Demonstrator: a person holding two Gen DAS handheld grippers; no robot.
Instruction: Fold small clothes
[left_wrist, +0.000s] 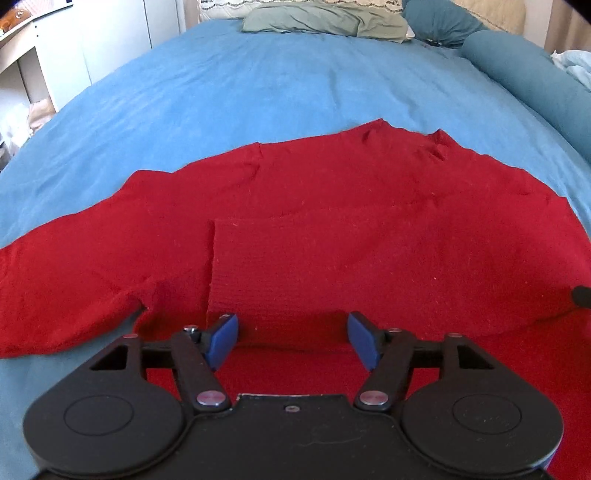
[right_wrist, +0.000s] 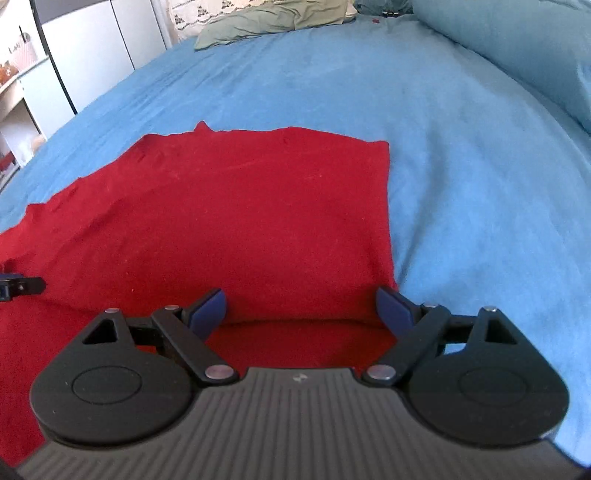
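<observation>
A red knit garment (left_wrist: 332, 206) lies spread flat on the blue bedsheet (left_wrist: 258, 92). One sleeve is laid back across its body, with the ribbed cuff (left_wrist: 266, 266) just ahead of my left gripper (left_wrist: 293, 334). That gripper is open, and the near folded edge of the cloth runs between its blue pads (left_wrist: 223, 338) without being pinched. In the right wrist view the garment (right_wrist: 240, 214) ends in a straight right edge. My right gripper (right_wrist: 301, 312) is open wide over the near right corner, its pads (right_wrist: 393, 310) clear of the cloth fold between them.
A green pillow (left_wrist: 325, 18) and teal bolsters (left_wrist: 524, 77) lie at the head and right side of the bed. White cupboards and shelves (left_wrist: 44, 66) stand beyond the left edge. Each gripper's tip shows at the edge of the other's view.
</observation>
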